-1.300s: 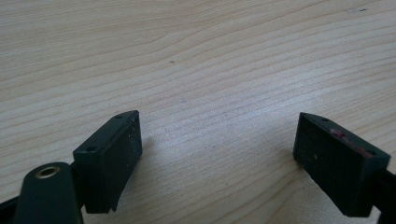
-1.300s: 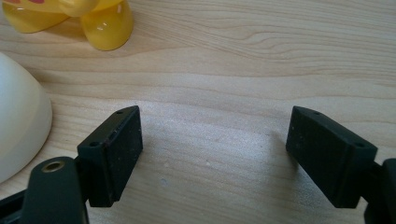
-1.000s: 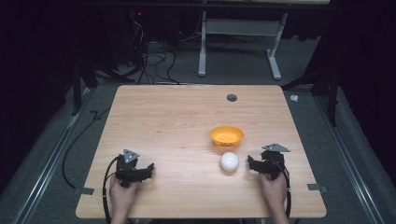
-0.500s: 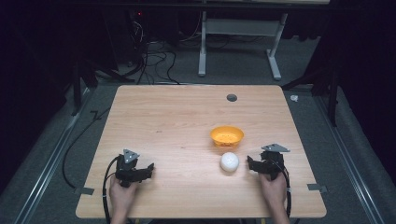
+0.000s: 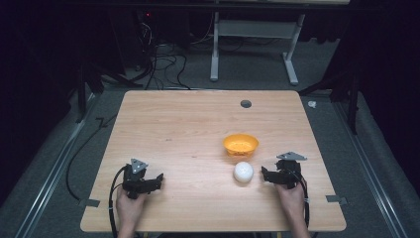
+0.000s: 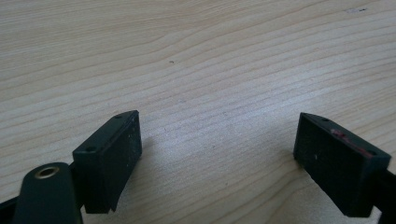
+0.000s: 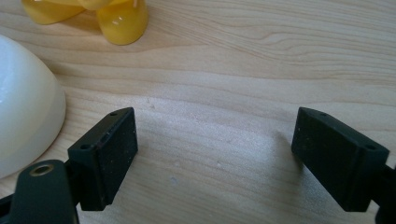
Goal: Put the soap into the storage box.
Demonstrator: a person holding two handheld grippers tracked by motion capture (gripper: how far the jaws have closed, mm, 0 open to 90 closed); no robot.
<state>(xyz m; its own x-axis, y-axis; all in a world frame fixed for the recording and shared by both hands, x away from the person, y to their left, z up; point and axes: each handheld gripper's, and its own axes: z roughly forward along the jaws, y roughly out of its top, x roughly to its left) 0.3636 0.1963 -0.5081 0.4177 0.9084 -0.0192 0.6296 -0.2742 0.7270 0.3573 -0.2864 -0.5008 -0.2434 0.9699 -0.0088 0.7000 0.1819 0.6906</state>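
Observation:
A white ball [image 5: 243,171] rests on the wooden table [image 5: 188,129], just in front of an orange bowl [image 5: 240,144]. My right gripper [image 5: 265,174] sits a short way to the right of the ball, held low over the table, open and empty. In the right gripper view the ball [image 7: 23,121] lies left of the left jaw and the orange bowl [image 7: 93,16] stands beyond it. My left gripper [image 5: 157,180] rests near the front left of the table, open, with bare wood [image 6: 215,135] between its jaws.
A small dark round hole [image 5: 245,103] lies near the table's far edge. Cables [image 5: 163,64] and a white desk frame [image 5: 252,44] stand on the floor beyond the table. The surroundings are dark.

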